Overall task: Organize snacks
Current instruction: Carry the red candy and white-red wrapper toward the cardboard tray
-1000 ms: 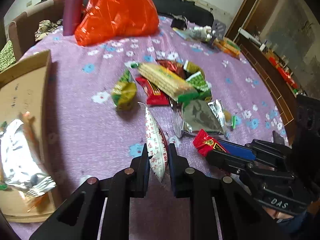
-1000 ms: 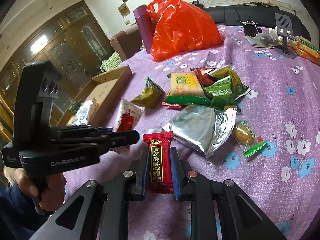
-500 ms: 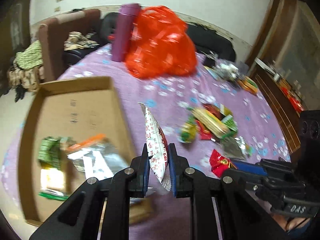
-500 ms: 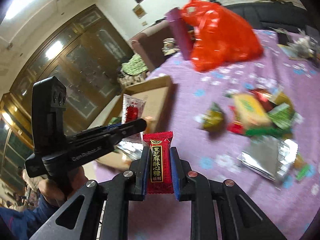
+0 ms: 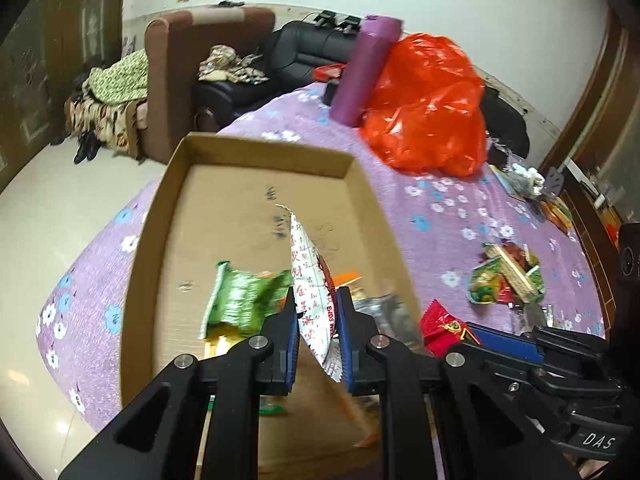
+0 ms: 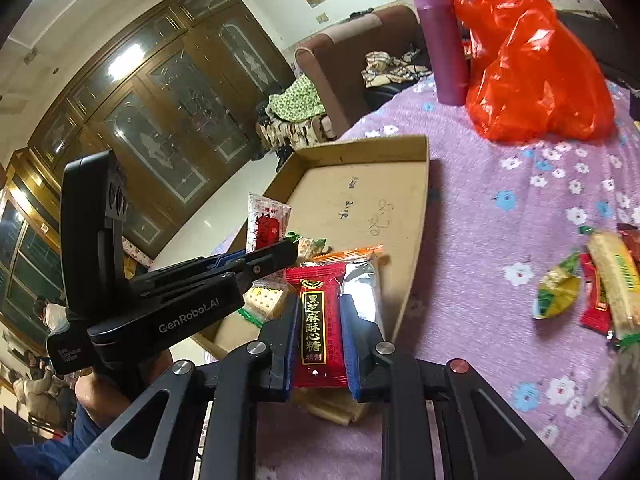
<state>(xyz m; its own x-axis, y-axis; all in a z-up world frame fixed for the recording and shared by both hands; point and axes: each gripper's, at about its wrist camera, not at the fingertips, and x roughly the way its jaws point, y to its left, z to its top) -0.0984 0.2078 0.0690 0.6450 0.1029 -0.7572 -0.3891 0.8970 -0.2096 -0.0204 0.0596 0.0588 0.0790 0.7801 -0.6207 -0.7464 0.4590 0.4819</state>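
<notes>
My left gripper [image 5: 316, 312] is shut on a white snack packet with red print [image 5: 310, 280] and holds it over the near part of the open cardboard box [image 5: 256, 152]. The packet also shows in the right wrist view [image 6: 266, 222]. My right gripper [image 6: 318, 320] is shut on a red candy packet with a black label [image 6: 318, 320], above the box's near end [image 6: 360, 196]. That red packet shows in the left wrist view [image 5: 444, 326]. Several snacks lie in the box, among them a green packet [image 5: 240, 300] and a silver one [image 6: 362, 284].
A pile of loose snacks [image 5: 506, 274] lies on the purple flowered tablecloth [image 5: 432, 208] to the right of the box. An orange plastic bag [image 5: 428, 108] and a purple bottle [image 5: 366, 68] stand at the far side. The table edge and floor lie left of the box.
Both grippers have swung left from the snack pile to over the cardboard box, each still holding its packet. The box now fills the middle of both views.
</notes>
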